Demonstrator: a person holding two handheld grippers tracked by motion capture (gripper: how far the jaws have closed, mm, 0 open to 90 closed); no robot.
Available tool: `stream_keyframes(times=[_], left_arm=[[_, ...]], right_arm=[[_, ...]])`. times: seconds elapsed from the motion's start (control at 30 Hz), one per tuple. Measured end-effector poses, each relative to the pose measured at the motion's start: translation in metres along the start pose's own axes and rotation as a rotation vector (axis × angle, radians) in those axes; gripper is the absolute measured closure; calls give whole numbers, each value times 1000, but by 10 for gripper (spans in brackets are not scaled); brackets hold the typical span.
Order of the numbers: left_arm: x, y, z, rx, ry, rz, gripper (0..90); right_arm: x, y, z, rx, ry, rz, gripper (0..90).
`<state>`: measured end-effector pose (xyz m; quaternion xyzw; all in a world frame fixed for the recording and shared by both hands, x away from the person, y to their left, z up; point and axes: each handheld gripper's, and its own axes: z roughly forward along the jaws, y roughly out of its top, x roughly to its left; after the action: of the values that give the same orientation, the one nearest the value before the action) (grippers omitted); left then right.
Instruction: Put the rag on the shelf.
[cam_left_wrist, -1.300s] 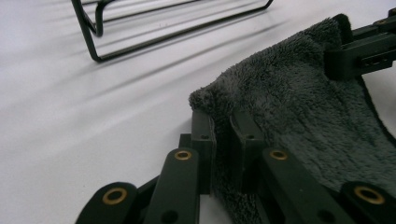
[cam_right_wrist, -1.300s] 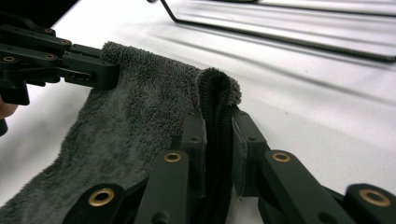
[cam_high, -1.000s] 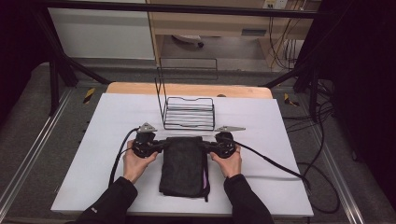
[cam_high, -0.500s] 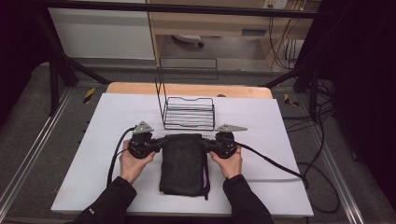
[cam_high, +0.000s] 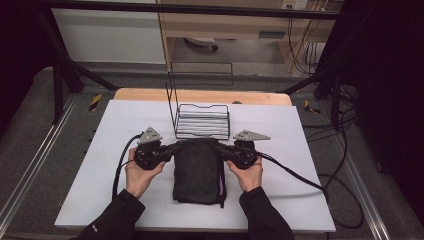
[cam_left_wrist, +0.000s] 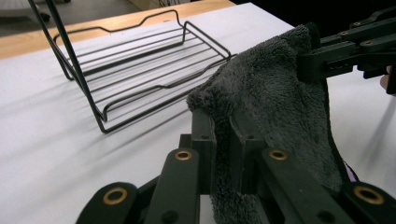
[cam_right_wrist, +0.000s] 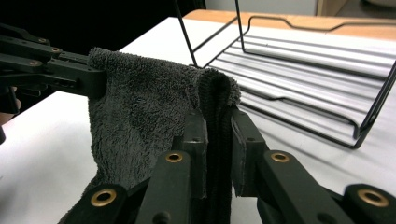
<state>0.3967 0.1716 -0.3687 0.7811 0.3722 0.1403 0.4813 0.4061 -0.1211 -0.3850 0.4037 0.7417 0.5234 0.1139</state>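
So you've got the white worktop (cam_high: 100, 165) taking up most of the high view, with a strip of bare wood showing along its 12 o'clock edge. Sitting on it toward 12 o'clock from the centre is the black wire rack (cam_high: 202, 121), its tall back frame standing upright on the left side (the slatted base lies flat on the worktop). Right up against the rack's near edge, at about 6 o'clock from it, is the dark grey towel (cam_high: 197, 170), folded into a long block that runs back toward you, with a bit of purple peeking out along its right edge.

Your left tongs (cam_high: 172, 148) come in from 9 o'clock and are clamped down on the towel's far left corner; in the left gripper view the fluffy cloth (cam_left_wrist: 275, 107) is pinched tight between the two black jaws, and the top edge looks lifted a little off the worktop. Your right tongs (cam_high: 221, 148) come in from 3 o'clock and are squeezed onto the far right corner the same way, with the towel's folded edge (cam_right_wrist: 154, 112) sandwiched between the jaws in the right gripper view. The rack (cam_right_wrist: 322, 74) sits just beyond the held edge there.
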Motion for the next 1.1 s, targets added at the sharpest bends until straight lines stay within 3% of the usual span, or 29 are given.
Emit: stream_keyframes(times=[0.5,1.1], left_arm=[[-17,24,-24,-94,-4,58,816],[-16,62,-40,-228,13,68,818]], right_arm=[[13,21,-27,-105,-26,-57,799],[27,62,-47,-228,-80,-155,803]])
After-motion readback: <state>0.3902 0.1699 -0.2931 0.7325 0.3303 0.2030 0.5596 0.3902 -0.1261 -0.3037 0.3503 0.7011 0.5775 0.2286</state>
